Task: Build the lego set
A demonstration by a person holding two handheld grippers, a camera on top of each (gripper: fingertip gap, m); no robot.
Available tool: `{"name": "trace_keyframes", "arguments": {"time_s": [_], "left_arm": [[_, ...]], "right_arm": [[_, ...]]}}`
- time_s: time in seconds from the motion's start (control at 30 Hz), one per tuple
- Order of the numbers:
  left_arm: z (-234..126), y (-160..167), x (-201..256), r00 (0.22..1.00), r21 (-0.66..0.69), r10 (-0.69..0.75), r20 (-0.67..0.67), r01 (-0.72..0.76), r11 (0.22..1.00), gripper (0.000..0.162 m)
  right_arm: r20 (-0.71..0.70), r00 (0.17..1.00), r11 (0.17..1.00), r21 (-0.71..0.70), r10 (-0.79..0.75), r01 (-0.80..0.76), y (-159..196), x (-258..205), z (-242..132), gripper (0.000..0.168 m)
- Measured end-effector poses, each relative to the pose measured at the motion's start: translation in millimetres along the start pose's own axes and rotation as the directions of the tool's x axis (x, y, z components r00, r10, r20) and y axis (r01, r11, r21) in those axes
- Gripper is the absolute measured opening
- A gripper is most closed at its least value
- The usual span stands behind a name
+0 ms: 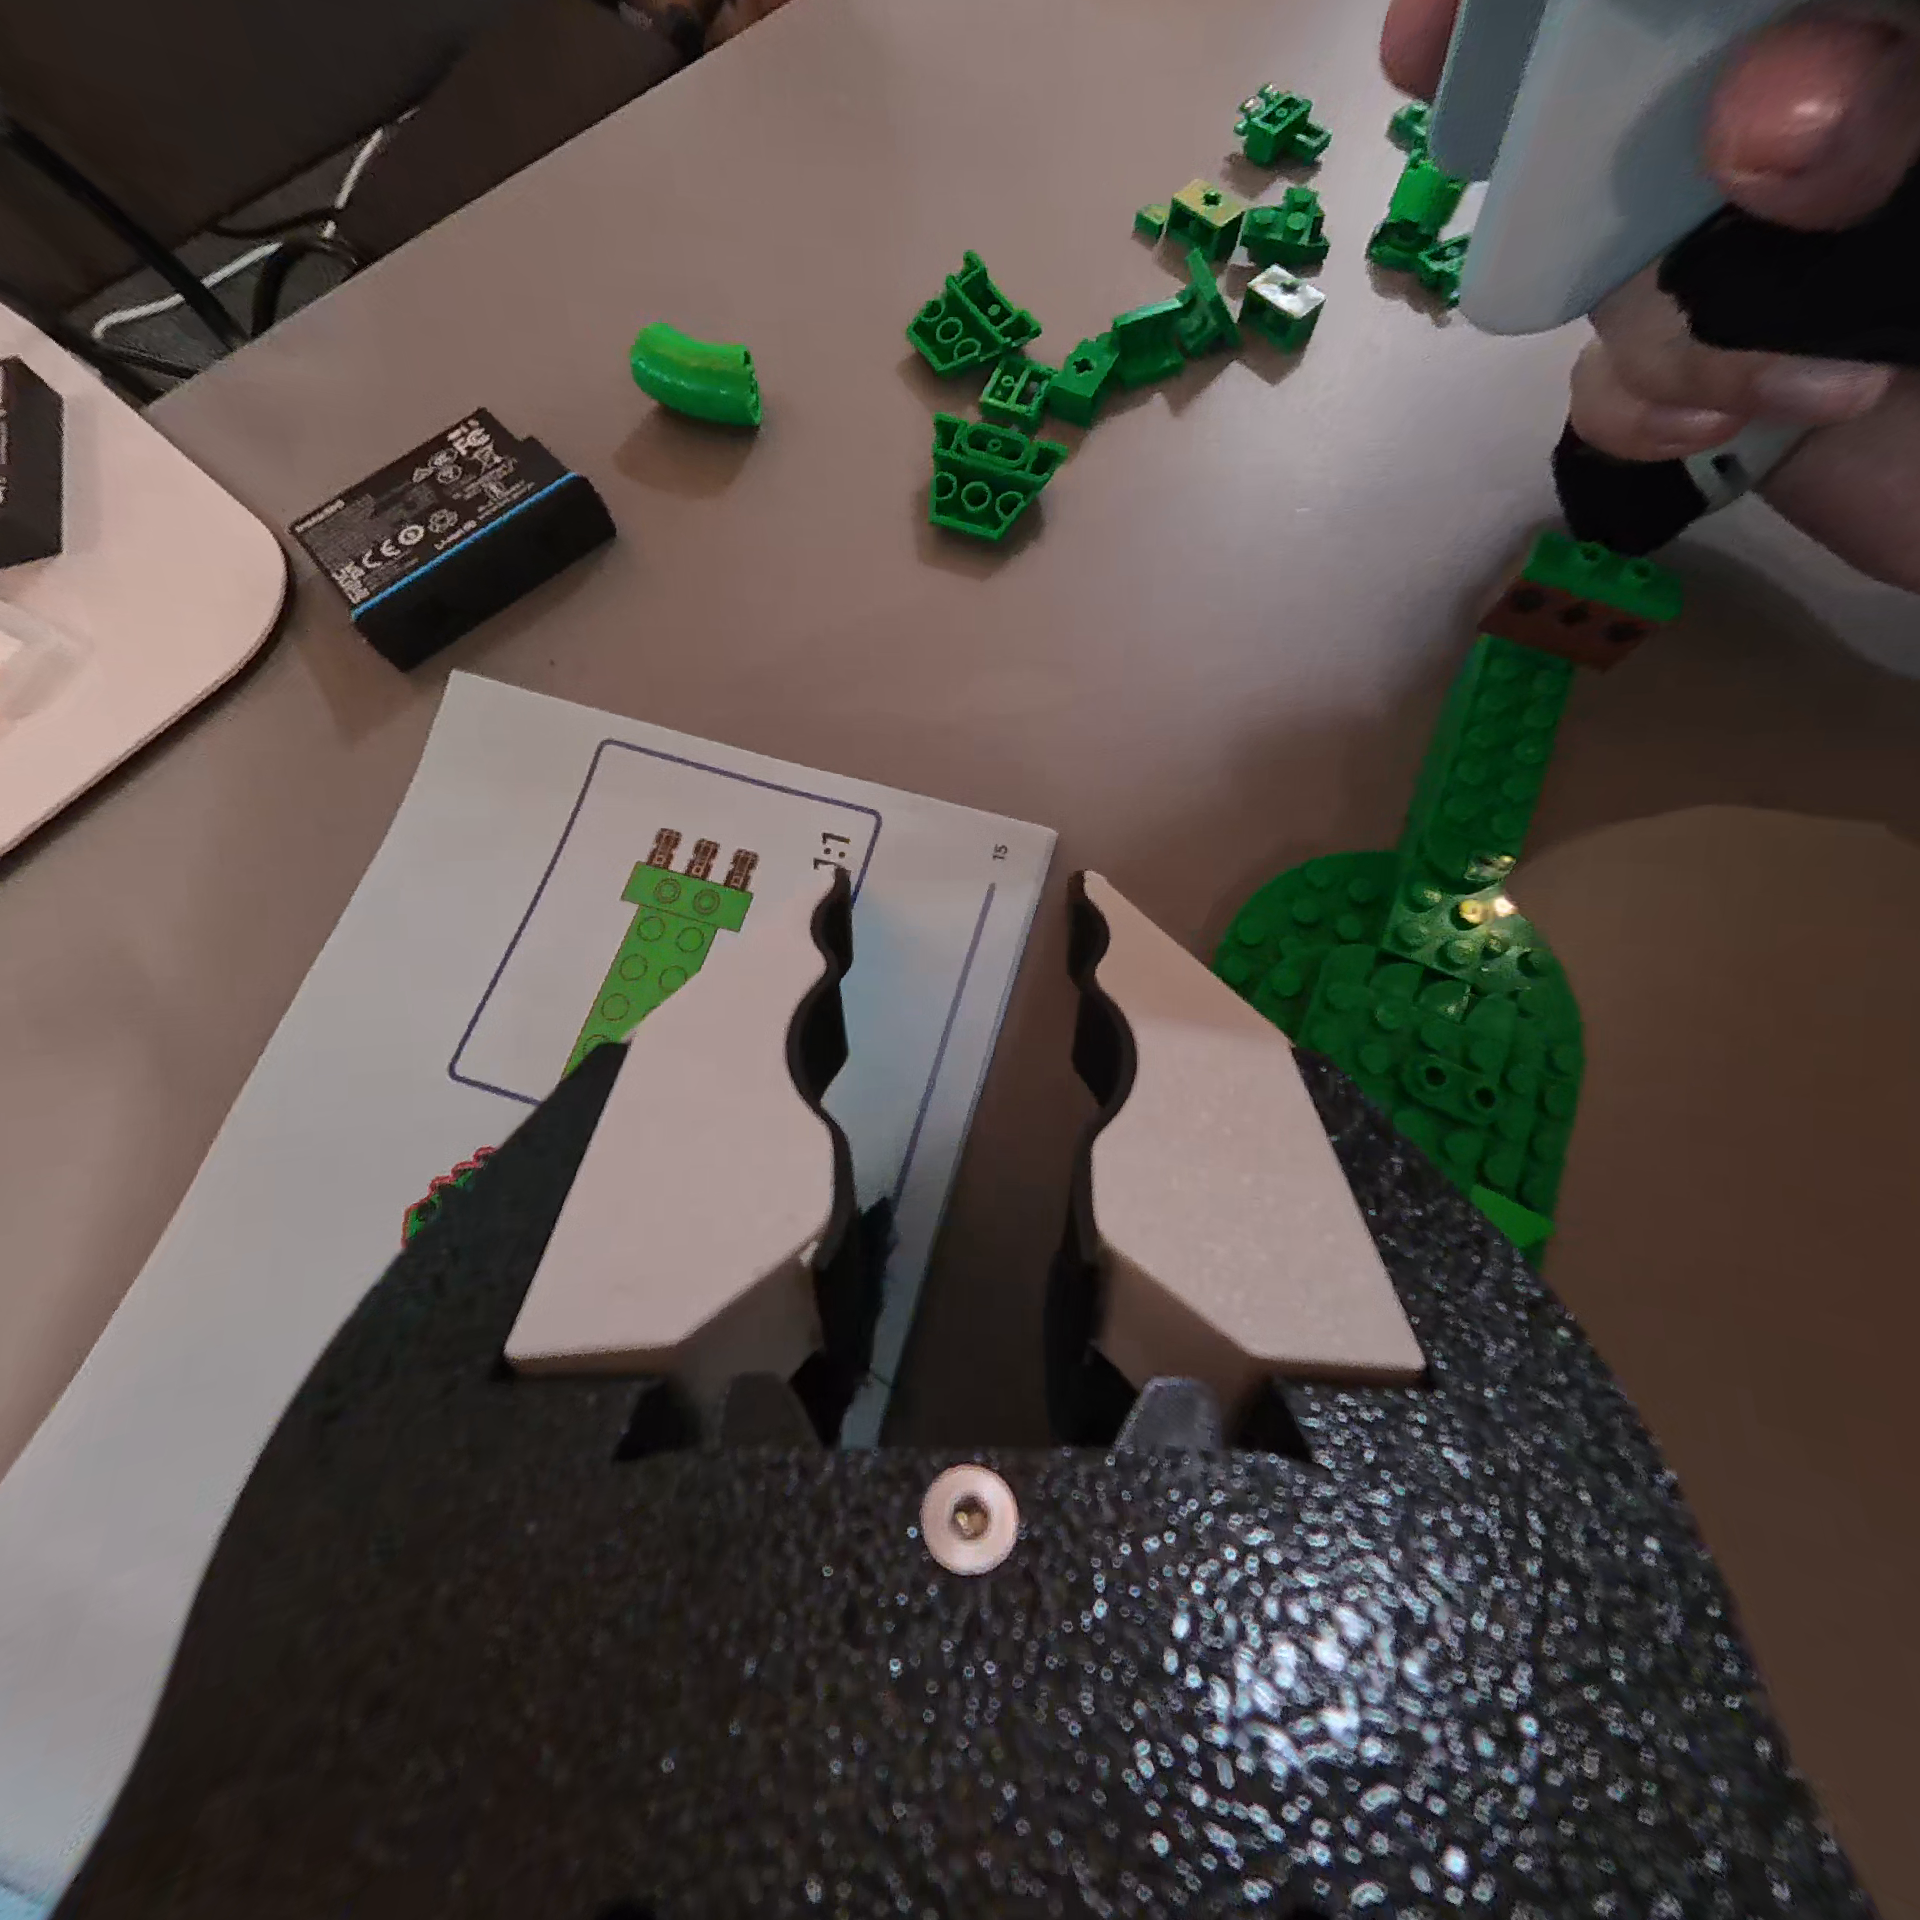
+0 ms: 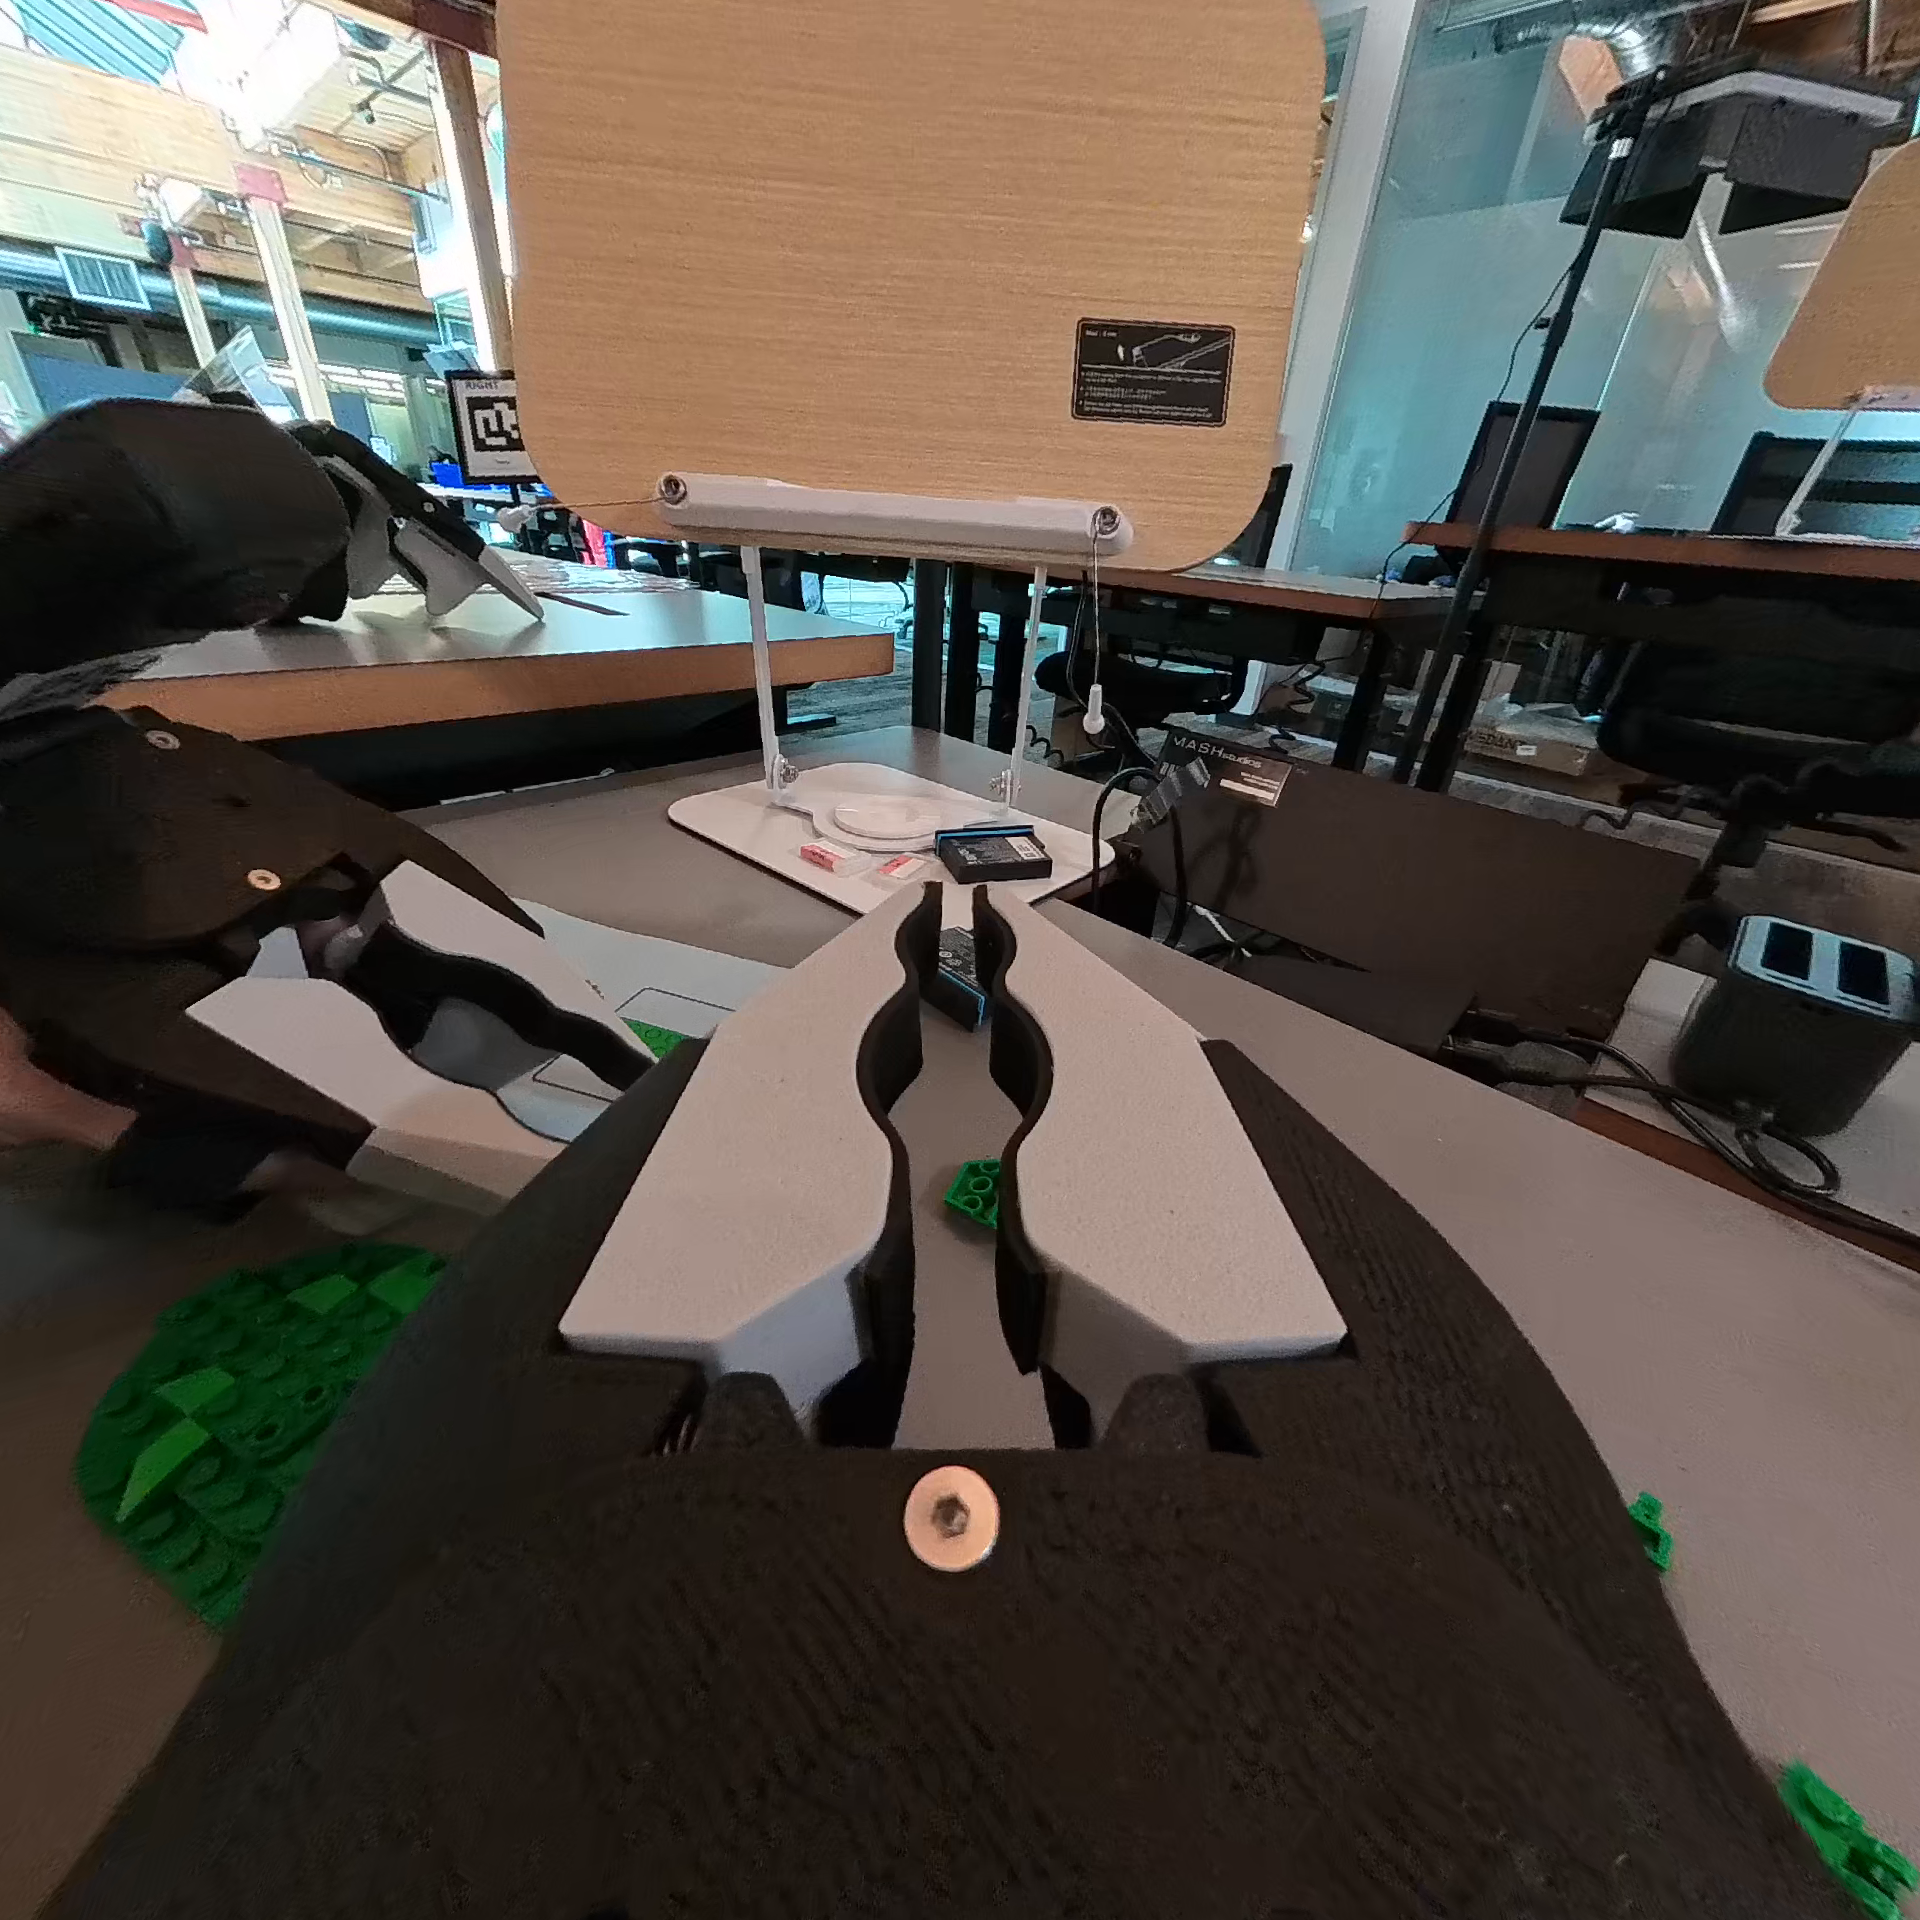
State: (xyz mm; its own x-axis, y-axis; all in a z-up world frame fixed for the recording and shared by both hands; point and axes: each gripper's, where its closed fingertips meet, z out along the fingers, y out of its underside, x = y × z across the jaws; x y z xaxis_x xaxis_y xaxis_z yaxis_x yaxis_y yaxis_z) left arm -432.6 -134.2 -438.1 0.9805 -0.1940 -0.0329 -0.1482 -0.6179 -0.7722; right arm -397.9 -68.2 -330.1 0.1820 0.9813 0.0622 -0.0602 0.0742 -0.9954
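A green lego build [image 1: 1455, 1018] lies on the table at the right: a rounded plate with a long stem, topped by a brown brick [image 1: 1564, 618] and a green brick [image 1: 1595, 571]. It also shows in the right wrist view [image 2: 239, 1434]. My left gripper [image 1: 961, 894] is open and empty above the instruction booklet [image 1: 717, 831]. My right gripper [image 2: 958, 899] is nearly closed with nothing between its fingers. In the left wrist view its black tip [image 1: 1621, 499] rests at the green brick on the stem's end. Several loose green pieces [image 1: 1091, 343] lie beyond.
A green curved piece [image 1: 696, 374] and a black battery [image 1: 447, 540] lie beyond the booklet. A lamp stand's white base [image 2: 727, 821] with a wooden panel [image 2: 904, 260] stands at the table's far side. A black charger [image 2: 1797, 1029] and cables sit to the right. One gripper's finger ends stand about 12 cm off the other's. Between my left fingertips and the brown brick [image 1: 1564, 618] there is roughly 9 cm.
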Motion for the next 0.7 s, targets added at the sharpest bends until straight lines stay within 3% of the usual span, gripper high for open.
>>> {"name": "trace_keyframes", "arguments": {"time_s": [0.7], "left_arm": [[-1.4,0.7,-3.3,1.0,0.0,-0.003,-0.009,0.003,1.0,0.03]], "right_arm": [[0.002,1.0,1.0,-0.003,0.018,-0.018,0.5,1.2,-0.2,0.004]]}}
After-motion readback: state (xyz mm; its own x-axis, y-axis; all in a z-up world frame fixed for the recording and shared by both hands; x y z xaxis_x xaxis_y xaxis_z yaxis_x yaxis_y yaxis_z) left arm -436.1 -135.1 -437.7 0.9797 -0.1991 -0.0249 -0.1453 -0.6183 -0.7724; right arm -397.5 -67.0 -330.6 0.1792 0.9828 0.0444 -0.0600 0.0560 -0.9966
